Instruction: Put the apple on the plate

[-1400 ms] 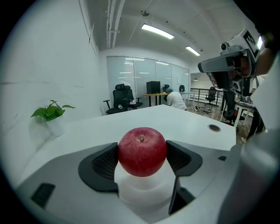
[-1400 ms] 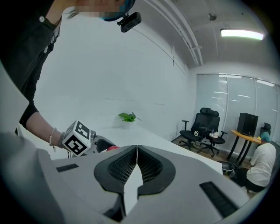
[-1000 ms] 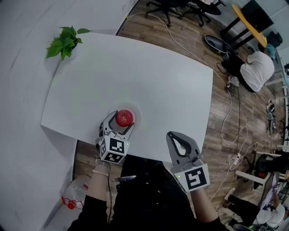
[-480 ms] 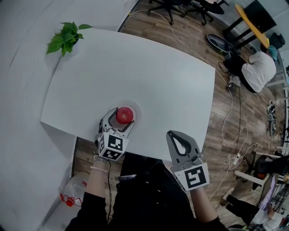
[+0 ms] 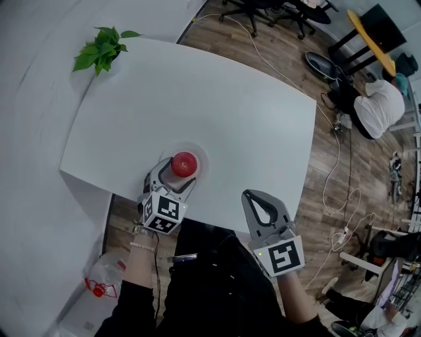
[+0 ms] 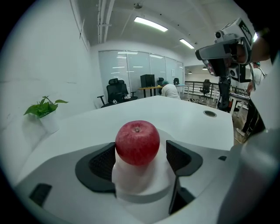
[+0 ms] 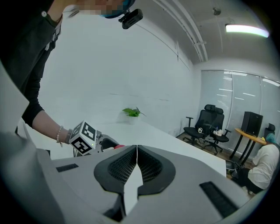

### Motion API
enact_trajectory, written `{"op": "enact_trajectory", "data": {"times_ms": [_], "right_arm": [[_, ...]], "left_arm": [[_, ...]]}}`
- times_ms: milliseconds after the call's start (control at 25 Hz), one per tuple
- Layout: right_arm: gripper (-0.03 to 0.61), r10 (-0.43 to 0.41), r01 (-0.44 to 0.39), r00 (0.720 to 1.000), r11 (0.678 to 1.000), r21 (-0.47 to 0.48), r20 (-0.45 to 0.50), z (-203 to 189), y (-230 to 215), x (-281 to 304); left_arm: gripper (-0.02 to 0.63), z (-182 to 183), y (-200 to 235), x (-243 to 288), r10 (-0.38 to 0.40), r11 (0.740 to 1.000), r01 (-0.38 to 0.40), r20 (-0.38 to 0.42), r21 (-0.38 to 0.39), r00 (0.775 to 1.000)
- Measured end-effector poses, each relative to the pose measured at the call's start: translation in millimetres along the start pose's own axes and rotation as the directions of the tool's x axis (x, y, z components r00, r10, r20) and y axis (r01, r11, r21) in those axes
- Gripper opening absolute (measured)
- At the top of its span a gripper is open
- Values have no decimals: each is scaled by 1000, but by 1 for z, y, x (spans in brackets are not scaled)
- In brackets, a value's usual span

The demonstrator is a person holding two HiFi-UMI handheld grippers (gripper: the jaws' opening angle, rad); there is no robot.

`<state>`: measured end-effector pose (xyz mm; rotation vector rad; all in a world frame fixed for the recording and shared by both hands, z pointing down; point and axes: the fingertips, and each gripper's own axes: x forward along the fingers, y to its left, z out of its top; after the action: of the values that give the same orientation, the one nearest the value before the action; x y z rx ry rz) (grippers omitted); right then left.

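Note:
A red apple [image 5: 184, 163] rests on a small white plate [image 5: 200, 155] near the front edge of the white table [image 5: 217, 112]. My left gripper [image 5: 173, 176] is open, one jaw on each side of the apple. In the left gripper view the apple [image 6: 137, 143] stands upright on the plate [image 6: 144, 186], and the left gripper [image 6: 140, 161] shows a gap at its right pad. My right gripper [image 5: 263, 209] is shut and holds nothing, off the table's front edge. Its jaws meet in the right gripper view [image 7: 137, 162].
A potted green plant [image 5: 105, 47] stands at the table's far left corner. Office chairs [image 5: 263, 10] and cables [image 5: 335, 178] lie on the wooden floor beyond and to the right. A person in white [image 5: 380, 105] sits at far right.
The head view has shifted slightly. My left gripper has drawn back a little from the apple, which stays on the plate. The right gripper has not moved.

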<state>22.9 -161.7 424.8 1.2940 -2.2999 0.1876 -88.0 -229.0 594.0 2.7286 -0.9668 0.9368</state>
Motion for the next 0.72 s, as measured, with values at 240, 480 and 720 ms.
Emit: {"op": "enact_trajectory", "data": {"times_ms": [240,480,720], "right_arm": [[41,32,-32,999,999,-15,7,2,6,2],[41,76,-75,997,997,-36,22,8,14,4],[41,110,-108,993,993,-51,43,10,15,5]], "left_arm": [[359,2,0,-19,41,998,-40,23,-38,999],[159,9,11,-47,136,988,-131,60,-83,989],[14,36,23,-79,231,967,-214,127,-139,965]]}}
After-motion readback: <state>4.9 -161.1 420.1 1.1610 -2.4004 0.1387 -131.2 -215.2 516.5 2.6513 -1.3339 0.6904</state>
